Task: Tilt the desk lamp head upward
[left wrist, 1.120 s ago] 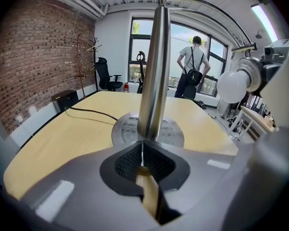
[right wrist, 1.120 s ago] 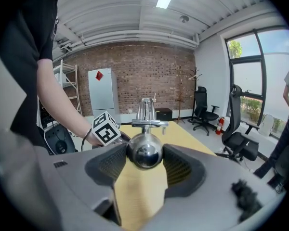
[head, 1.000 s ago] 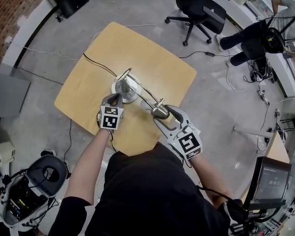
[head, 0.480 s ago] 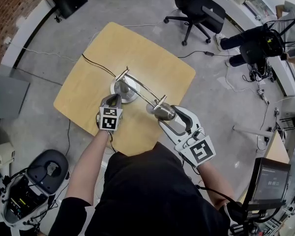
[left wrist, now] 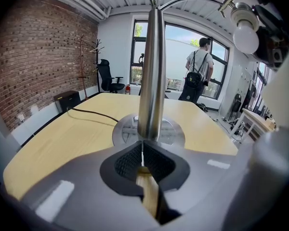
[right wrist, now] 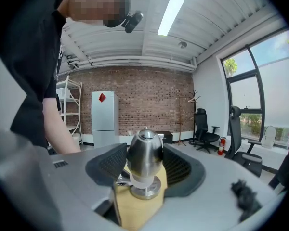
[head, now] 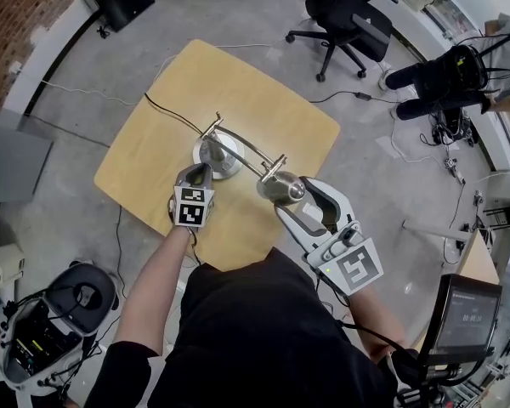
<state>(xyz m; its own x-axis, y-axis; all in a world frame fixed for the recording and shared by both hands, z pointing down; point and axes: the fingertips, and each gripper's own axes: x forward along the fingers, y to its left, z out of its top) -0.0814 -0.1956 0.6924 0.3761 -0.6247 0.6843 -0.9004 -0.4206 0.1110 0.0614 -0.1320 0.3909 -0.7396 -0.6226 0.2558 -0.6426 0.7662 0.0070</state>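
1. Lamp position. The desk lamp stands near the middle of the wooden table (head: 144, 143). Its round metal base (head: 219, 155) carries an upright post (left wrist: 151, 71). From the top of the post, two thin curved rods (head: 248, 147) run toward 4 o'clock and end at the lamp head (head: 279, 187). A black cord (head: 166, 110) leaves the base toward 10 o'clock and drops over the table edge.

2. Left gripper (head: 200, 173). I hold it at the 6 o'clock edge of the base. In the left gripper view its jaws are pressed together, with only a thin line between the black pads (left wrist: 127, 161) and nothing caught in them. The tips sit at the foot of the post, over the near rim of the base. Whether they bear on the metal I cannot tell.

3. Right gripper (head: 295, 195). I hold it at 5 o'clock from the lamp head, pointing toward 11 o'clock. In the right gripper view the jaws pinch the rounded metal shell of the lamp head, one ribbed pad on each side. The closed end of the shell faces this camera.

4. Lamp head attitude. In the left gripper view the white bulb (left wrist: 245, 35) shows at the open end of the lamp head, high at 1 o'clock from the post, facing down and toward that camera.

5. Surroundings. A black office chair (head: 344, 15) stands on the floor at 1 o'clock from the table, well apart from it.
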